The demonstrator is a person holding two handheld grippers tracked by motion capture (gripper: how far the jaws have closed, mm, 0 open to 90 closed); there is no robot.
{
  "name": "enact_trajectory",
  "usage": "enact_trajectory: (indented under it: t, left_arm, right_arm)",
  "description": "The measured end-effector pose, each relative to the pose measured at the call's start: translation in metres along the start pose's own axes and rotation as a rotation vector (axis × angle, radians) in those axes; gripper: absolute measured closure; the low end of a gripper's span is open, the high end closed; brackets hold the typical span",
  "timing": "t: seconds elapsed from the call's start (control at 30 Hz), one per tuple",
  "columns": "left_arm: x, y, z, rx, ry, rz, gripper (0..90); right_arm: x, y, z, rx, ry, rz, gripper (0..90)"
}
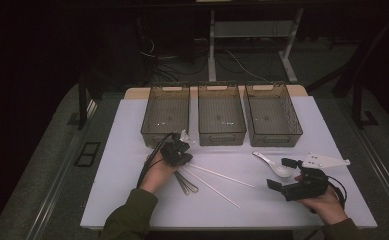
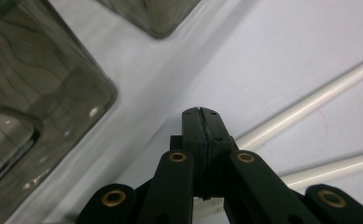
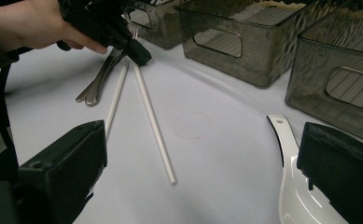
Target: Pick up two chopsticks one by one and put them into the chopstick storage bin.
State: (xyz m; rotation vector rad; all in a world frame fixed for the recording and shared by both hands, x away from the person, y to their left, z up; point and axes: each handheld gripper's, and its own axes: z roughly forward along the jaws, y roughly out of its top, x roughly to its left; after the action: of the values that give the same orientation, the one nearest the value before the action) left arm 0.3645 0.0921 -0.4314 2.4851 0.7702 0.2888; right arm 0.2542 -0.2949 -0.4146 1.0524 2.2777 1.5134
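White chopsticks [image 1: 221, 175] just beside closed left gripper [image 1: 180, 151] fingers [image 2: 202, 122].

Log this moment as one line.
left gripper: shut, by chopsticks | right gripper: open, at white spoon | three bins: empty

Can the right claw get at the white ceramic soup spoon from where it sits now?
Probably yes. The right claw is open, with the white ceramic soup spoon lying on the bare white table just ahead, beside one jaw. Nothing lies between them, and the grey plastic bins stand farther back.
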Motion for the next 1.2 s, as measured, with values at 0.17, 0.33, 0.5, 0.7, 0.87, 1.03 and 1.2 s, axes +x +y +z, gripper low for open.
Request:
enact_trajectory:
  t: [0.17,0.33,0.5,0.7,0.87,1.03,1.2]
  left_arm:
    - [0.000,-0.004,-0.001,-0.018,-0.011,0.001,88.9]
    - [0.001,-0.003,-0.006,-0.073,-0.048,0.018,86.7]
    - [-0.003,0.003,-0.017,-0.141,-0.125,0.055,80.2]
    - [-0.010,0.013,-0.027,-0.197,-0.215,0.147,70.4]
    - [-0.015,0.025,-0.031,-0.173,-0.276,0.238,64.6]
    - [-0.020,0.035,-0.029,-0.110,-0.317,0.332,62.5]
    - [-0.025,0.041,-0.022,-0.053,-0.340,0.394,62.4]
  right_arm:
    - [0.000,0.000,0.001,0.002,0.002,-0.002,1.5]
    - [0.000,0.000,0.000,0.000,0.002,-0.002,1.5]
    - [0.000,0.000,0.000,0.002,0.003,-0.003,1.5]
    - [0.000,0.000,0.001,0.003,0.004,-0.002,1.5]
    - [0.000,0.000,0.001,0.005,0.005,0.000,1.5]
    - [0.000,0.000,0.000,0.003,0.006,-0.001,1.5]
    - [-0.001,0.001,0.000,0.002,0.007,0.000,1.5]
